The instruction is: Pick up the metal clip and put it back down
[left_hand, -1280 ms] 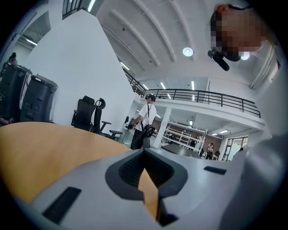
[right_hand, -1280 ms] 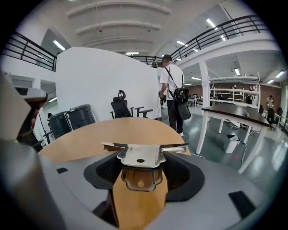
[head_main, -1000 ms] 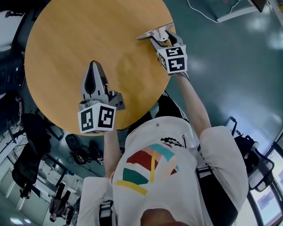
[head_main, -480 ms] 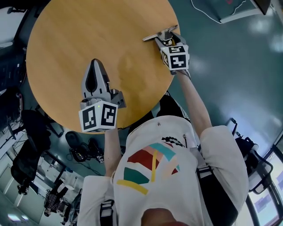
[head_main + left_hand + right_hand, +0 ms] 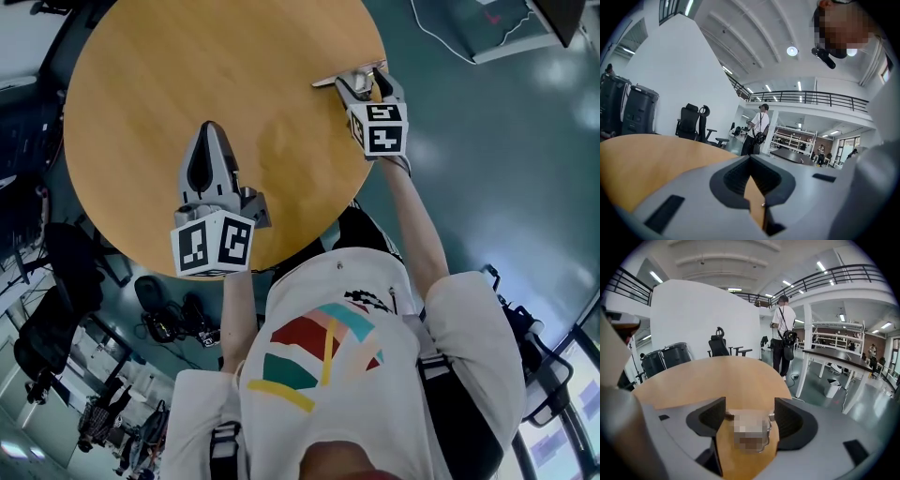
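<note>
1. Hardly anything has shifted since the earlier frames. The right gripper (image 5: pixel 356 82) sits at much the same spot by the right edge of the table (image 5: pixel 187 75), perhaps turned a little. The left gripper (image 5: pixel 210 141) has not moved on.
2. In the right gripper view the jaws stand partly apart with the metal clip (image 5: pixel 749 413) between them, and both pads appear to press on it.
3. The left gripper's jaws are together with nothing between them. It is over the table toward the near edge.
4. I judge the grasp to be made. Whether the clip is off the wood I cannot tell.
5. What is left is setting the clip down near the right edge and letting go.
</note>
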The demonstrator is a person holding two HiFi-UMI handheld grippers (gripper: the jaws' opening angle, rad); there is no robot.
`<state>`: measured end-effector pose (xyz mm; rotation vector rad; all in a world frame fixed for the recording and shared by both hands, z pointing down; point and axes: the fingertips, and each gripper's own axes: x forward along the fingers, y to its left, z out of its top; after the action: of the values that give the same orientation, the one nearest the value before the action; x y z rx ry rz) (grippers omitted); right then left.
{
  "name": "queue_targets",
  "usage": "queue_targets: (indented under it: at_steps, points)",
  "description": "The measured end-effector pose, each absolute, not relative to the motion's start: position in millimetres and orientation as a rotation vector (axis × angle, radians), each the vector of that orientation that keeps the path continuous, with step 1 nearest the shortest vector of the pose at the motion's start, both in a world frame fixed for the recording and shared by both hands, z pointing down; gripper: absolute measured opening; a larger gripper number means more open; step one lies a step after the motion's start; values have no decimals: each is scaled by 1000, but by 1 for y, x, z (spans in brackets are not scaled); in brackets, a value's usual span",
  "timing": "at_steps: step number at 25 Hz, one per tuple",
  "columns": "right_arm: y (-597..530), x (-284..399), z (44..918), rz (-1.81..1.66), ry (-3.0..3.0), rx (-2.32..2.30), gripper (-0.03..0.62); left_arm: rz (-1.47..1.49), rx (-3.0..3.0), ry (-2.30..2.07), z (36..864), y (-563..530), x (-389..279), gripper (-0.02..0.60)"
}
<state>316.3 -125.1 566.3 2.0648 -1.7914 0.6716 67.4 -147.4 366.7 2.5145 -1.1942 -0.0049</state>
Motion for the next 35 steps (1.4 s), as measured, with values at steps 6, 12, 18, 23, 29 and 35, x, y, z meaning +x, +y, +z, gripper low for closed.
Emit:
queue_targets:
  at_steps: [6, 12, 18, 23, 29, 35]
  points:
    - [-139, 303, 466, 521, -2056, 2140, 302, -88, 2539, -1227, 341, -142, 60, 43]
    - [-137, 249, 334, 201, -2424, 2045, 301, -223, 2565, -1308, 305, -125, 39, 43]
    - [-121, 171, 238, -52, -2638, 1914, 22, -330, 2548, -1429, 262, -116, 3, 43]
    - [-99, 105, 240, -70, -2798, 1712, 14, -349, 2511, -1556, 267, -97, -32, 43]
    - [-80, 47, 252, -10, -2860, 1567, 14, -368, 2471, -1660, 264, -79, -74, 43]
    - [-64, 10, 264, 23, -2869, 1465, 14, -385, 2438, -1716, 264, -63, -104, 43]
